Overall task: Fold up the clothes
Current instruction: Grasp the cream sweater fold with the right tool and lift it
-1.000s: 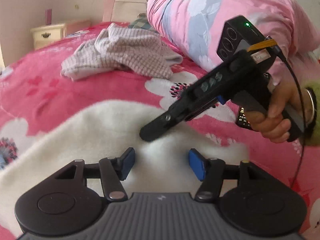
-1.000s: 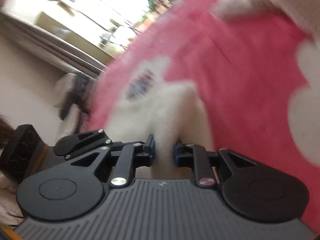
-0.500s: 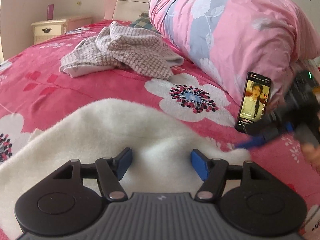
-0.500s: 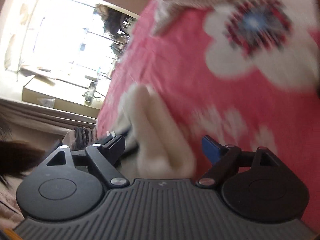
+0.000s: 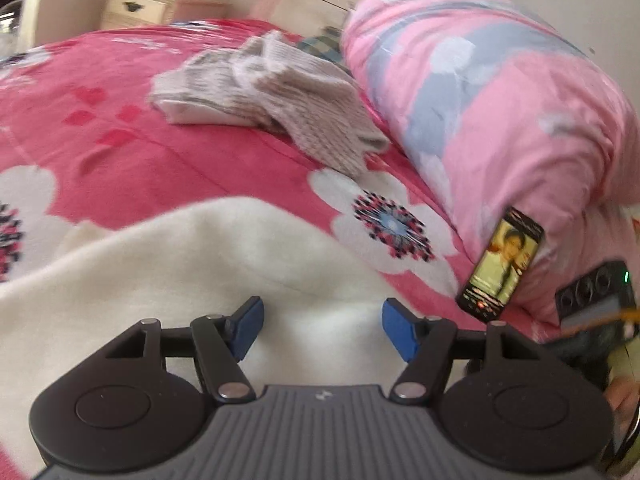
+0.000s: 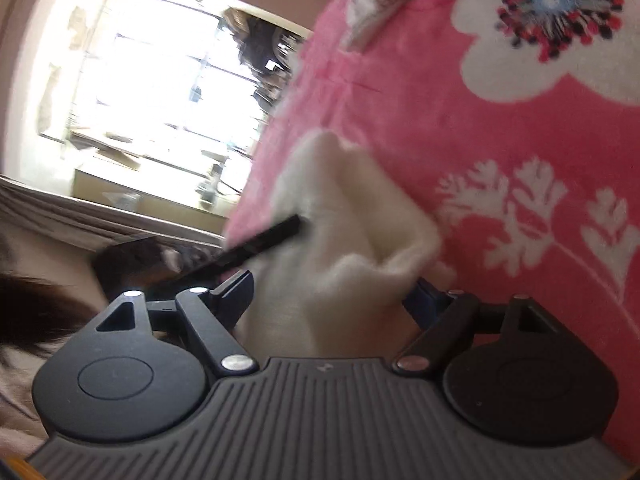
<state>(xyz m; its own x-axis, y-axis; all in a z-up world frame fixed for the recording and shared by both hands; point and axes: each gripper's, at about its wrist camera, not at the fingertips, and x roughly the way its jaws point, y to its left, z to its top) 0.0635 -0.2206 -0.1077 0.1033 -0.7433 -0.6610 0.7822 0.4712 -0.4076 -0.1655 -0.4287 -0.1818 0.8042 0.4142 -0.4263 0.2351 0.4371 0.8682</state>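
Observation:
A white fleece garment [image 5: 200,264] is spread on the pink flowered bedspread [image 5: 120,148]. My left gripper [image 5: 322,328] hovers over its near edge, open, its blue pads apart with only flat fleece beneath them. In the right wrist view a bunched fold of the same fleece [image 6: 352,216] lies between the jaws of my right gripper [image 6: 330,300]. Those jaws stand wide and are closing, and the pads do not pinch the cloth. A dark finger of the left gripper [image 6: 264,240] reaches onto the fleece from the left.
A crumpled grey-and-pink checked garment [image 5: 272,88] lies farther up the bed. A rolled pink floral quilt [image 5: 480,100] fills the right, with a lit phone [image 5: 500,266] leaning against it. A cream nightstand [image 5: 136,8] stands behind. A bright window [image 6: 152,80] is beyond the bed's edge.
My right gripper was shut on a fold of the fleece, then its jaws sprang wide and released it. It swung from the middle of the left view to the far right edge.

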